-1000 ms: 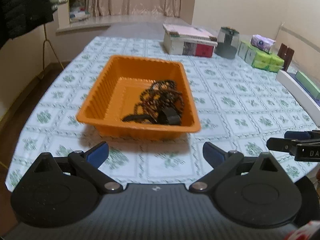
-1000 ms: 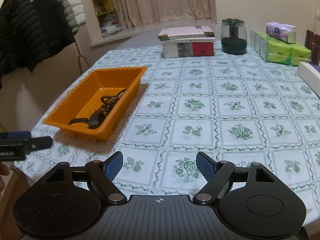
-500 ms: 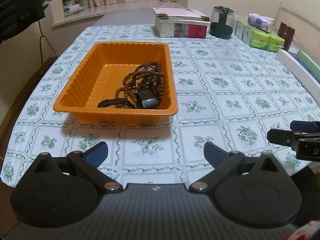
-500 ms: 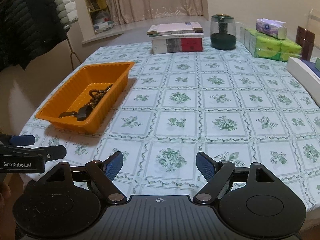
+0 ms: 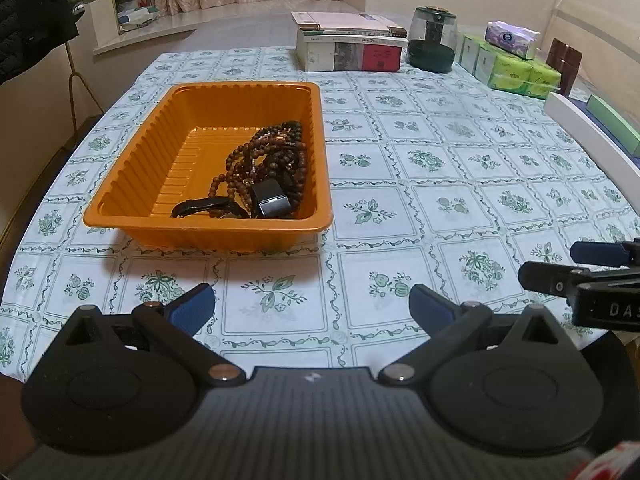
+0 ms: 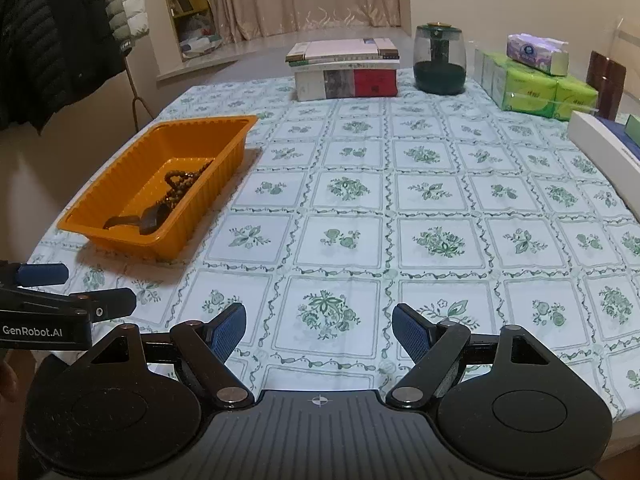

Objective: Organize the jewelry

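Left gripper [image 5: 310,306] is hovering with fingers spread wide and nothing between them, sitting over the table's [image 5: 460,168] near edge and aimed at the orange tray [image 5: 140,168], probably lining up a reach. Right gripper [image 6: 319,328] is also hanging apart and empty, off to the tray's right. The bead strands [image 5: 268,160] and black watch [image 5: 269,199] are lying piled in the tray's near-right corner, so everything is apparently gathered.
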Motion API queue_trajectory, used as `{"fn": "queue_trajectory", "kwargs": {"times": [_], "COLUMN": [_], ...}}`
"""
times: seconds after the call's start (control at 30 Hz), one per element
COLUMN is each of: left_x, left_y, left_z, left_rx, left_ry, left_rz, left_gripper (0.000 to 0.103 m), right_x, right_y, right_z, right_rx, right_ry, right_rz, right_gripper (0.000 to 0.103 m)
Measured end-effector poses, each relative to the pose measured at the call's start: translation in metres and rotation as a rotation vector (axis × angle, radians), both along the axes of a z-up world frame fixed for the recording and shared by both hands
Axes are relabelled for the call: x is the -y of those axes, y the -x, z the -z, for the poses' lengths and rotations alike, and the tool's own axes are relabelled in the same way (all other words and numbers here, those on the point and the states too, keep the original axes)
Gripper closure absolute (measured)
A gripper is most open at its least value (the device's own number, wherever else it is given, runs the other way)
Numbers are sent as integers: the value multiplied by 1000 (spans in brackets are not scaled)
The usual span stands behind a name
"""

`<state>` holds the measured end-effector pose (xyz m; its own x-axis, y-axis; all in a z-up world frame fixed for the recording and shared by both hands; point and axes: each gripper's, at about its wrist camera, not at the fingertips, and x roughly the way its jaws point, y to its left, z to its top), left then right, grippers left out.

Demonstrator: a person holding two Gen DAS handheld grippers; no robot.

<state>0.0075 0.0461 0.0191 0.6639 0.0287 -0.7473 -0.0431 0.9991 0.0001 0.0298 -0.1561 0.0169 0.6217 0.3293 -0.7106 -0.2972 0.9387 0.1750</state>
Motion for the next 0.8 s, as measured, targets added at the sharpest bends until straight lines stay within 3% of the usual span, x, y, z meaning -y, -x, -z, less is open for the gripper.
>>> {"fn": "queue_trajectory", "kwargs": {"times": [0.8], "left_x": [-1], "left_y": [-4], "left_z": [10], "left_rx": [-2], "left_ry": [-7], "left_rz": [-20], "left_gripper": [0], "right_x": [-2], "right_y": [-6], "right_z": [4], "right_rx": [-21], "right_ry": [2], "right_rz": [1], "right_gripper": [23]}}
